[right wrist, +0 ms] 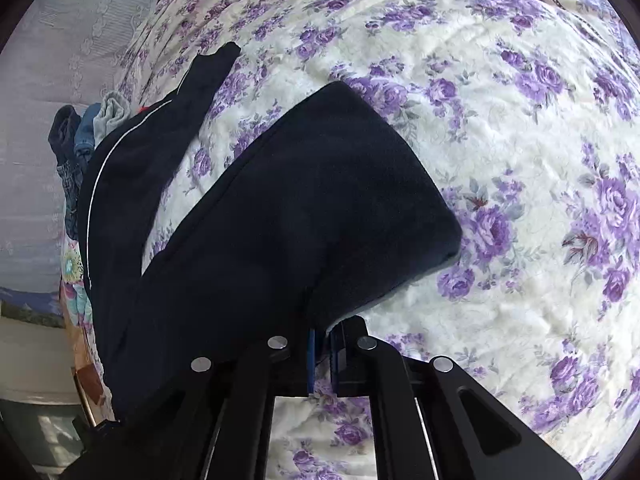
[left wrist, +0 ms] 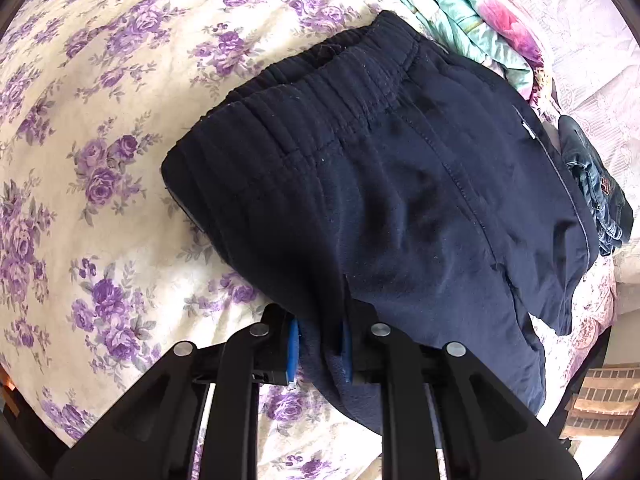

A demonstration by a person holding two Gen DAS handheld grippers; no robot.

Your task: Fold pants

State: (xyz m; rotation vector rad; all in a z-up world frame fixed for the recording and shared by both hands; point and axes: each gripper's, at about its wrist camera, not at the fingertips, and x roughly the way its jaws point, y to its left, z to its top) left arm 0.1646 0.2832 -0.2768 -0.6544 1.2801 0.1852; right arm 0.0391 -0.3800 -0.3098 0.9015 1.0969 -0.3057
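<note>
1. On the floral bedspread [left wrist: 120,80], left wrist view: navy pants [left wrist: 380,168], waistband end up and to the left, ribbed elastic waistband [left wrist: 304,92] bunched and doubled over.
2. Left gripper [left wrist: 320,350]: jaws nearly closed, blue pads [left wrist: 294,350] pinching a fold of navy fabric at the lower edge of the pants; fabric bulging out beneath the pads.
3. Right of the pants, same view: thin pale piping along the side seam, small white label near it, folded denim garment [left wrist: 596,200] just beside the seam.
4. Top of the same view: crumpled teal-and-pink floral cloth [left wrist: 460,4], touching the waistband area.
5. Right wrist view: leg end of the pants [right wrist: 320,200] draped over the bedspread [right wrist: 520,120], cuff edge pale grey on the underside, lying at centre right.
6. Right gripper [right wrist: 322,364]: jaws almost fully closed, narrow slit between blue pads [right wrist: 311,364], edge of navy fabric reaching down between the pad tips; firmness of the pinch hard to judge.
7. Left edge of the same view: second leg trailing upward, white piping visible, pile of denim and grey garments [right wrist: 80,140] beyond it.
</note>
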